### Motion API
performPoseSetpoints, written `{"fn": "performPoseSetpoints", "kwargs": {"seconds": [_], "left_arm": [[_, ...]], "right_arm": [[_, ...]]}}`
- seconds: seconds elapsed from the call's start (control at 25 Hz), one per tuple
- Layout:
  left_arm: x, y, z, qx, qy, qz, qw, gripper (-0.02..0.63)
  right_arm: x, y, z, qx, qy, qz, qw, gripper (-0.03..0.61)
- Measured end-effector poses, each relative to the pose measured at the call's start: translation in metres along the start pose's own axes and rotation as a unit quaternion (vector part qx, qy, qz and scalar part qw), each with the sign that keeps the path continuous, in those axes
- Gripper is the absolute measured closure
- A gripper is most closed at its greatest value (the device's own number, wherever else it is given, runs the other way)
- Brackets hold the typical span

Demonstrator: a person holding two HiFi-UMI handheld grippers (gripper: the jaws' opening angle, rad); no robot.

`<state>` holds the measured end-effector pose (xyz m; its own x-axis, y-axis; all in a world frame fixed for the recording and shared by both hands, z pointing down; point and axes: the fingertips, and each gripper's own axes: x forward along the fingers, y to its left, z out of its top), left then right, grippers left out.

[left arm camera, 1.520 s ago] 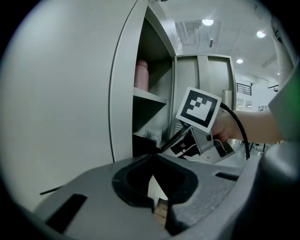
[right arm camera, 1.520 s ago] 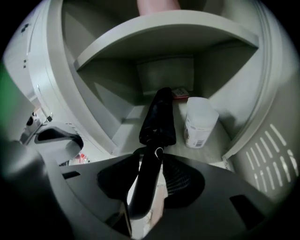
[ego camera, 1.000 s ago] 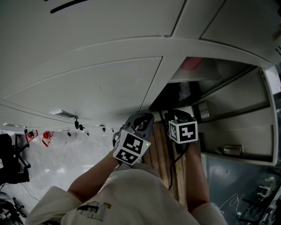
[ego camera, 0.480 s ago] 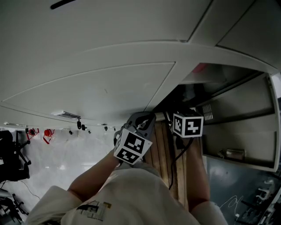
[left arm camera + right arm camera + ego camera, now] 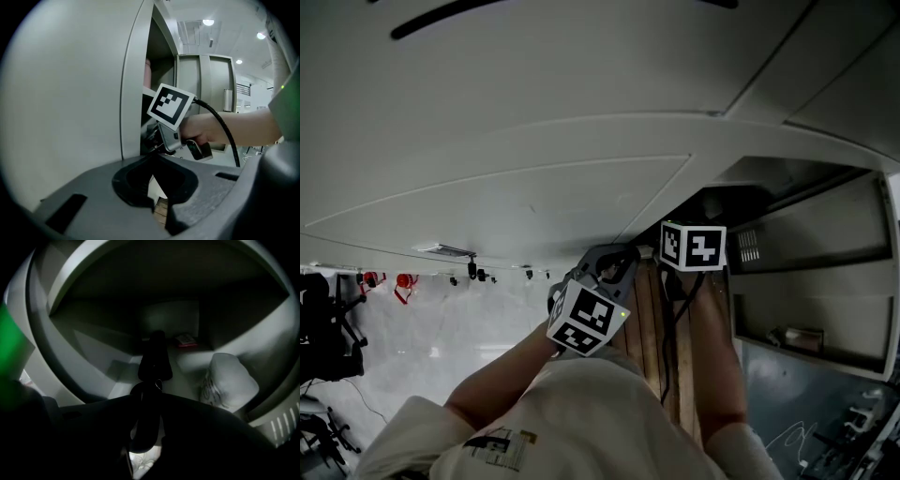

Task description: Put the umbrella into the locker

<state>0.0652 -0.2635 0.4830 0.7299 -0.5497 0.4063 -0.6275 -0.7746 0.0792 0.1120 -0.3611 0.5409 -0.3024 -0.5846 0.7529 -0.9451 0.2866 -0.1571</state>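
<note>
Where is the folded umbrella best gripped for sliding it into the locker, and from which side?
Grip the umbrella across its folded body, behind the end carrying the strap loop, coming from its rear end so that its length points into the locker. The right gripper has it so between its jaws, which have just been closing. Being long and slim, it should enter end first.

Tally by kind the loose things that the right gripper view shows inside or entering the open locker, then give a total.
black umbrella: 1
pale grey bundle: 1
small red-and-white item: 1
Total: 3
</note>
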Motion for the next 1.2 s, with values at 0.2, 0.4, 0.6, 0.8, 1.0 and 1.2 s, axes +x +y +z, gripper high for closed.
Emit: {"fn": "performPoseSetpoints", "kwargs": {"seconds": [0.2,0.4,0.6,0.8,1.0,1.2], "left_arm": [[0.000,0.001,-0.001,0.003,0.003,0.001,1.0000,0.607],[-0.002,0.002,-0.001,0.007,0.007,0.003,0.9999,0.607],[-0.007,0.001,0.008,0.007,-0.002,0.007,0.9999,0.607],[-0.021,0.000,0.032,-0.002,-0.020,0.015,0.9997,0.606],[-0.036,-0.004,0.060,0.010,-0.047,0.021,0.9986,0.607],[-0.057,-0.002,0.091,0.035,-0.076,0.035,0.9959,0.607]], "right_arm": [[0.007,-0.003,0.008,-0.016,-0.001,-0.008,1.000,0.448],[0.002,-0.002,0.007,-0.026,-0.008,-0.005,1.000,0.445],[-0.024,-0.003,0.013,-0.044,-0.036,-0.017,0.998,0.446],[-0.063,-0.008,0.024,-0.049,-0.079,-0.029,0.995,0.519],[-0.110,-0.003,0.040,-0.049,-0.138,-0.023,0.989,0.549],[-0.163,0.018,0.062,-0.058,-0.205,-0.002,0.977,0.563]]}}
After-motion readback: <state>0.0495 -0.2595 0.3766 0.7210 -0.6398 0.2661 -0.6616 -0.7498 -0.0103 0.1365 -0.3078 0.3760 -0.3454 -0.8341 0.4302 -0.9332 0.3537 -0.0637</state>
